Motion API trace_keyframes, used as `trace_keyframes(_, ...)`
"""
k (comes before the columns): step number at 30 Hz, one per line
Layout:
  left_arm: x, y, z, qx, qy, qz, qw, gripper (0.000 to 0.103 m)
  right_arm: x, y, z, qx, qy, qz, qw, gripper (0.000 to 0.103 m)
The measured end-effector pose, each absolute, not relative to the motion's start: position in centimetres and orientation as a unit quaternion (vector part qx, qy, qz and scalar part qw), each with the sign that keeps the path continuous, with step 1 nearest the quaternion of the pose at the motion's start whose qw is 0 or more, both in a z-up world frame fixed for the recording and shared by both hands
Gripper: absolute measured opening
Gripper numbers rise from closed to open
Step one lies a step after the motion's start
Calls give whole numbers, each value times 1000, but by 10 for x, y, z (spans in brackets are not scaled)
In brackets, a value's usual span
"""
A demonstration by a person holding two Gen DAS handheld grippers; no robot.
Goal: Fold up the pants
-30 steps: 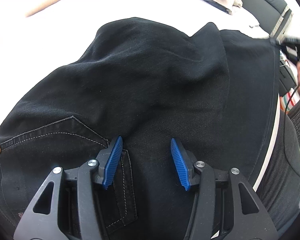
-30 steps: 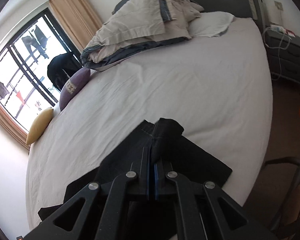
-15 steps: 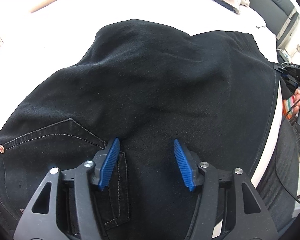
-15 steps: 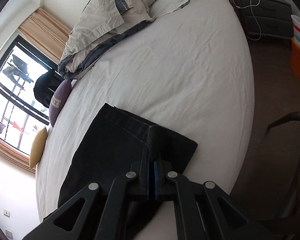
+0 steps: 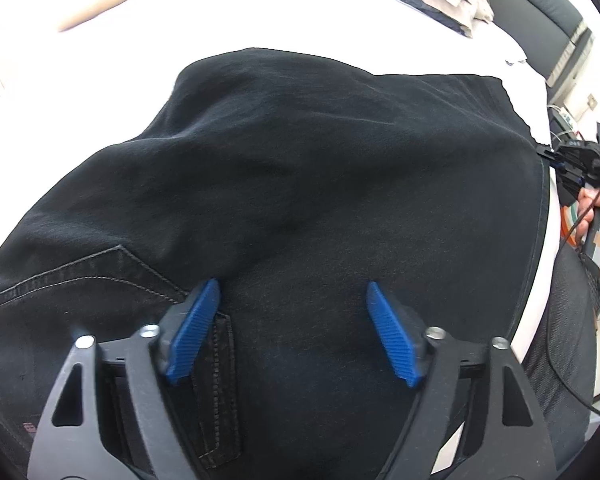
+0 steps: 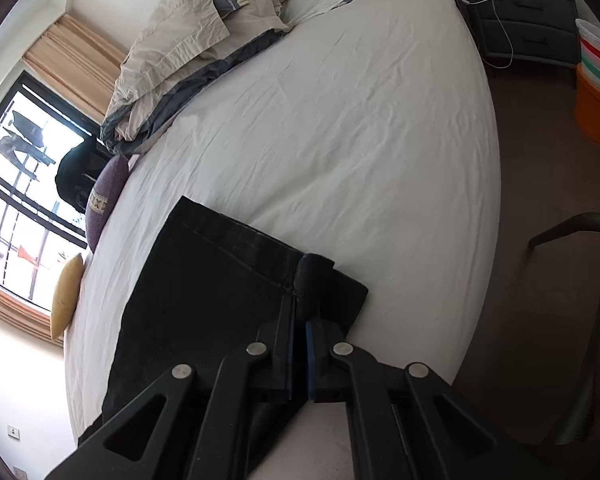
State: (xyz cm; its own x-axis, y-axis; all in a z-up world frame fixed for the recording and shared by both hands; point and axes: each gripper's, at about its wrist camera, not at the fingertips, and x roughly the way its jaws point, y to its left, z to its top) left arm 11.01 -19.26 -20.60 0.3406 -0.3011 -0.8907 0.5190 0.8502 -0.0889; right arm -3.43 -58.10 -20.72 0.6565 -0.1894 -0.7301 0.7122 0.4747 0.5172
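Pants point(image 5: 300, 184): black, spread on bed point(image 6: 340, 140), hem edge near the bed's side.
Left hand-held gripper point(image 5: 292, 332): jaws apart, over the pocket area.
Right hand-held gripper point(image 6: 299, 344): clamped on hem corner.
Room: bare sheet beyond hem.

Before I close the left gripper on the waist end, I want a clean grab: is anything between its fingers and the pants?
Nothing visible. The left gripper stands open directly over the black pants, only fabric showing between its blue pads. The right gripper is already shut on the hem.
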Motion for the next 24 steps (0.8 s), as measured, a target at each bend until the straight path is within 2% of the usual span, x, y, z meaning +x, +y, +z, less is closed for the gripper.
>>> trace_keyframes(1, 109, -196, -207, 113, 512, -254, 813, 87, -32, -582, -203, 421, 319, -279, 802, 6)
trace_keyframes(2, 108, -198, -209, 118, 510, -254, 813, 88, -33, -583, -195, 411, 331, -287, 799, 17)
trace_keyframes(3, 107, -200, -210, 118, 509, -253, 814, 90, -34, -584, -184, 394, 337, -307, 798, 39)
trace_keyframes(4, 107, -199, -211, 115, 508, -253, 815, 92, -37, -584, -169, 367, 342, -345, 793, 49)
trace_keyframes(5, 107, -199, -212, 112, 507, -254, 816, 92, -42, -584, -152, 344, 329, -368, 799, 52)
trace_keyframes(8, 105, -201, -214, 111, 504, -257, 817, 94, -40, -581, -109, 317, 291, -331, 840, 52)
trace_keyframes(11, 103, -202, -217, 110, 502, -257, 818, 97, -13, -566, -95, 351, 258, -165, 885, 52)
trace_keyframes(14, 102, -203, -218, 108, 502, -257, 819, 97, 23, -547, -118, 374, 274, -51, 884, 52)
trace_keyframes(17, 103, -203, -219, 107, 501, -259, 819, 97, 51, -548, -171, 393, 357, -29, 847, 52)
trace_keyframes(18, 102, -204, -219, 107, 501, -260, 819, 97, 53, -555, -188, 384, 393, -66, 833, 45)
trace_keyframes(19, 102, -203, -218, 106, 500, -260, 819, 97, 50, -563, -199, 378, 404, -90, 828, 32)
trace_keyframes(20, 101, -194, -217, 104, 500, -261, 819, 97, 43, -573, -205, 391, 392, -97, 827, 14)
trace_keyframes(21, 101, -193, -216, 103, 500, -262, 819, 97, 33, -588, -208, 403, 383, -120, 823, 7)
trace_keyframes(23, 101, -187, -214, 100, 500, -263, 819, 97, 13, -615, -204, 413, 361, -184, 816, 0)
trace_keyframes(24, 101, -187, -215, 100, 499, -264, 819, 99, 6, -626, -201, 415, 356, -213, 810, 9)
